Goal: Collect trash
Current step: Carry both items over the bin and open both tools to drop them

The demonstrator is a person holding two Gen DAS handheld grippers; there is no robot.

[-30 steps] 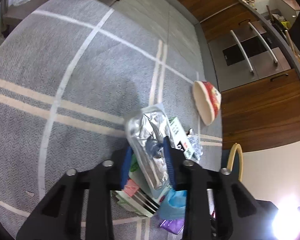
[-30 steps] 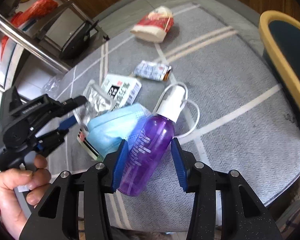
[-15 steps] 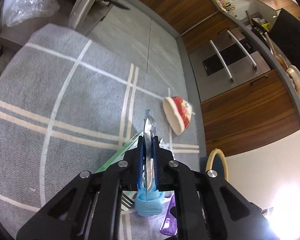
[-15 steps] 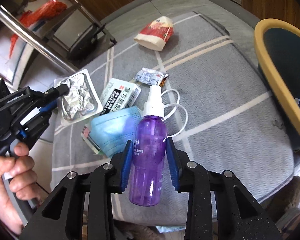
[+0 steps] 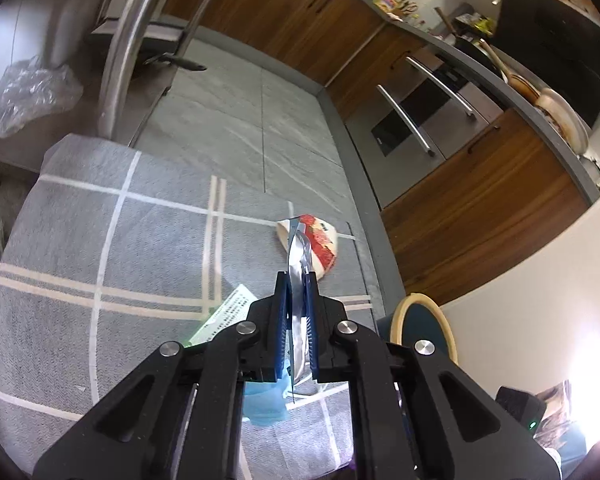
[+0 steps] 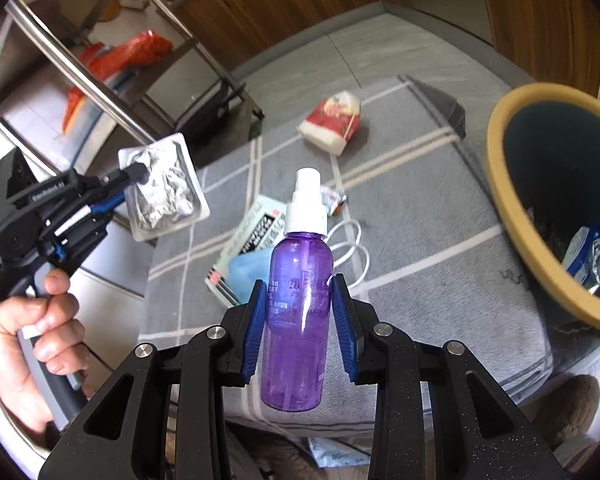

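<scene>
left gripper: jaws pinch flimsy foil blister pack edge-on | right gripper: jaws clamp smooth, light spray bottle mid-body, left of bin

In the right wrist view, open grey plaid rug is lying between the clutter and the dark bin with a tan rim at three o'clock. A red-and-white crumpled cup, a white printed box and a white cord are crowding twelve o'clock; a steel rack post is standing at ten o'clock.
</scene>
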